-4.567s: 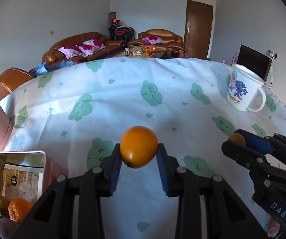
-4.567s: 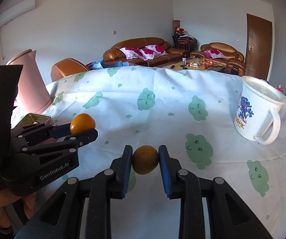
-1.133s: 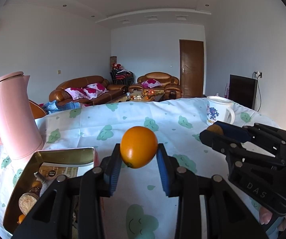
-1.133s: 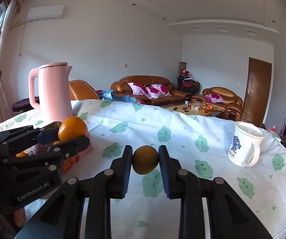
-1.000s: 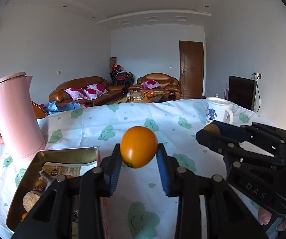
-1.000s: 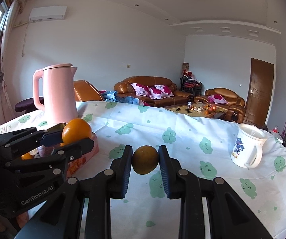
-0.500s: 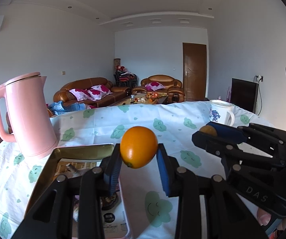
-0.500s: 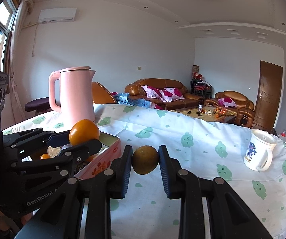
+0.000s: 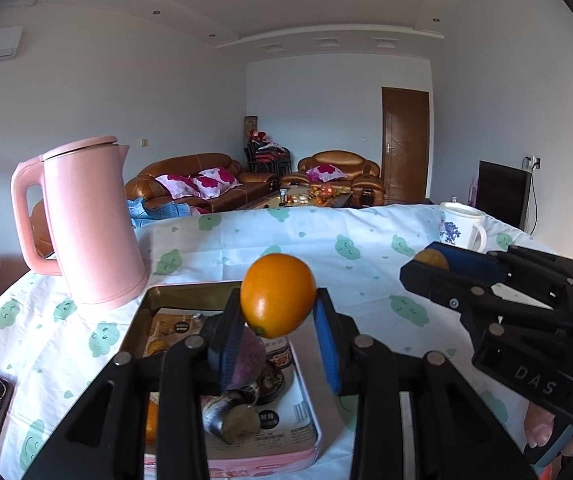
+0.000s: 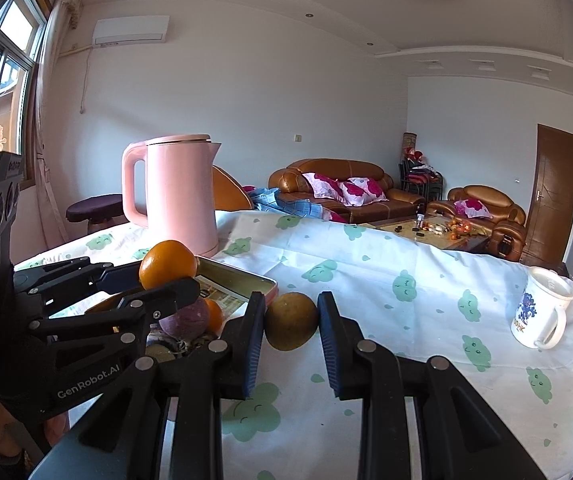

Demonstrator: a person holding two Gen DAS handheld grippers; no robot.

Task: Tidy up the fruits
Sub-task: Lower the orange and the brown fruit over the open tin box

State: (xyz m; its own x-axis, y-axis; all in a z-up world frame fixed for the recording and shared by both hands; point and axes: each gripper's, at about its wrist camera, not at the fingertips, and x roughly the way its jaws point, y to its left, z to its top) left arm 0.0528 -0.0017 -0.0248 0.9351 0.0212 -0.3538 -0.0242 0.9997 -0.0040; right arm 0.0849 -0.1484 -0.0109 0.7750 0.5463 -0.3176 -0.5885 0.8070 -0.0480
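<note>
The left gripper (image 9: 278, 320) squeezes a round orange fruit (image 9: 277, 295), now above the open metal tin (image 9: 174, 294). The right gripper (image 10: 291, 320) still squeezes a dull brownish-yellow fruit (image 10: 291, 321).

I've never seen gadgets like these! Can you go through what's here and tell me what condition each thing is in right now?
Left gripper: shut on orange.
Orange: held above the tin.
Right gripper: shut on brownish fruit.
Brownish fruit: held above the tablecloth.
Tin: open, fruit inside.
Pink kettle: upright, lid closed.
Mug: upright.
</note>
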